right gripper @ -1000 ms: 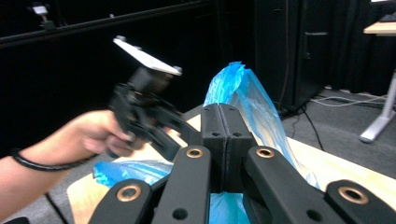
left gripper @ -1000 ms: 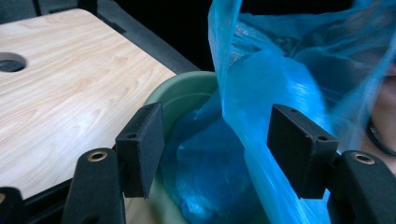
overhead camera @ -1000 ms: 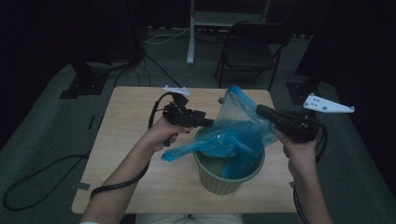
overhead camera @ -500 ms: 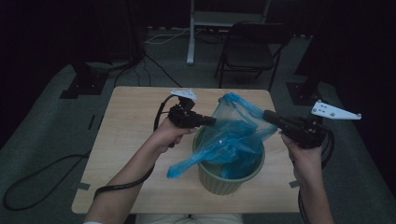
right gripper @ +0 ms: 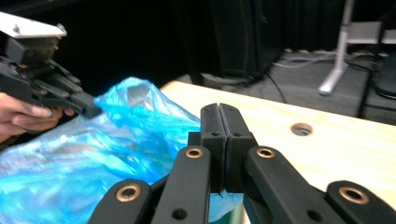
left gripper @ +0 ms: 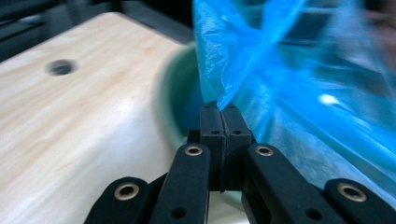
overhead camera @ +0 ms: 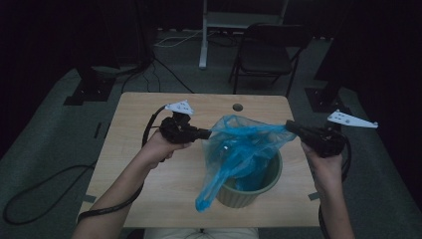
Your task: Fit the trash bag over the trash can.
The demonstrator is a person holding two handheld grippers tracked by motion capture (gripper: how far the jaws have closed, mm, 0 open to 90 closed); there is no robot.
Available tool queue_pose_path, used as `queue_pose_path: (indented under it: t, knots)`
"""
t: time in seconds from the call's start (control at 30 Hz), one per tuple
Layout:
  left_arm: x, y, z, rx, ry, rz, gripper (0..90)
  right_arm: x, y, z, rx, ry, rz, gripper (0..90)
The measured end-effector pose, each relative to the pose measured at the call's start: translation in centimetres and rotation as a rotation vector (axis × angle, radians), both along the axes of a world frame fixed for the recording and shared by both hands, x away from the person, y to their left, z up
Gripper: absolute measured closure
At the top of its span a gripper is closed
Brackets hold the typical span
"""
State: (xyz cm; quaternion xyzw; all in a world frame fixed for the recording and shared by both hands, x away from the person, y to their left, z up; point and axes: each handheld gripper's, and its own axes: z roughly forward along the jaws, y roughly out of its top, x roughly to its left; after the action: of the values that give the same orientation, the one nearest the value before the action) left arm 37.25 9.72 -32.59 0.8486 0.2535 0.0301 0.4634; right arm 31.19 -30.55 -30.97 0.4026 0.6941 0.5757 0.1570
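Observation:
A thin blue plastic bag (overhead camera: 244,144) is stretched over a round green bin (overhead camera: 249,195) standing on the wooden table (overhead camera: 144,194). My left gripper (overhead camera: 208,133) is shut on the bag's left edge, level with the bin's far rim. In the left gripper view the jaws (left gripper: 219,108) pinch a corner of the bag (left gripper: 289,93) above the bin's rim (left gripper: 164,107). My right gripper (overhead camera: 289,126) is shut on the bag's right edge. In the right gripper view its jaws (right gripper: 219,109) are pressed together over the bag (right gripper: 116,140), with the left gripper (right gripper: 91,110) opposite. One bag tail hangs over the bin's front rim.
A cable hole (overhead camera: 238,107) sits near the table's far edge. Behind the table stand a dark folding chair (overhead camera: 268,55) and a white stand (overhead camera: 203,35). Cables (overhead camera: 45,189) lie on the floor at the left. The table's left half is bare wood.
Both grippers have moved apart and slightly back, pulling the bag's mouth wider above the bin. The bag's loose tail has slid down over the bin's front rim.

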Motion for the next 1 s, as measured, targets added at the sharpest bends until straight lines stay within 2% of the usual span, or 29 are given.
queue_pose_path:
  t: [0.13,0.23,0.4,0.5,0.7,0.77,0.83,0.9,1.0]
  knots:
    - [2.4,-0.3,-2.0,-0.014,0.065,0.066,90.0,2.2,0.7,-1.3,-0.061,0.054,-0.034,89.7]
    - [3.5,-0.3,-3.8,-0.019,0.117,0.092,90.0,4.1,0.8,-2.9,-0.08,0.114,-0.05,89.7]
    - [4.0,-0.2,-6.1,0.002,0.161,0.107,90.0,6.3,0.9,-6.3,-0.093,0.213,-0.047,89.7]
    - [4.1,-0.2,-7.0,-0.01,0.183,0.11,90.0,6.9,1.1,-8.2,-0.071,0.256,-0.027,89.7]
    - [4.1,-1.1,-8.3,0.018,0.192,0.111,90.0,7.6,1.9,-9.7,-0.078,0.277,-0.027,89.7]
    - [4.1,-1.1,-8.9,0.025,0.202,0.115,90.0,7.6,2.0,-10.1,-0.072,0.281,-0.025,89.7]
    - [4.2,-0.9,-9.6,0.032,0.22,0.122,90.0,7.6,1.9,-10.5,-0.091,0.285,-0.042,89.8]
    - [4.3,-0.5,-10.3,-0.001,0.253,0.12,90.0,7.6,1.6,-11.1,-0.073,0.302,-0.045,89.7]
    - [3.9,-0.2,-10.9,-0.015,0.265,0.116,90.0,7.5,1.0,-11.9,-0.065,0.318,-0.054,89.7]
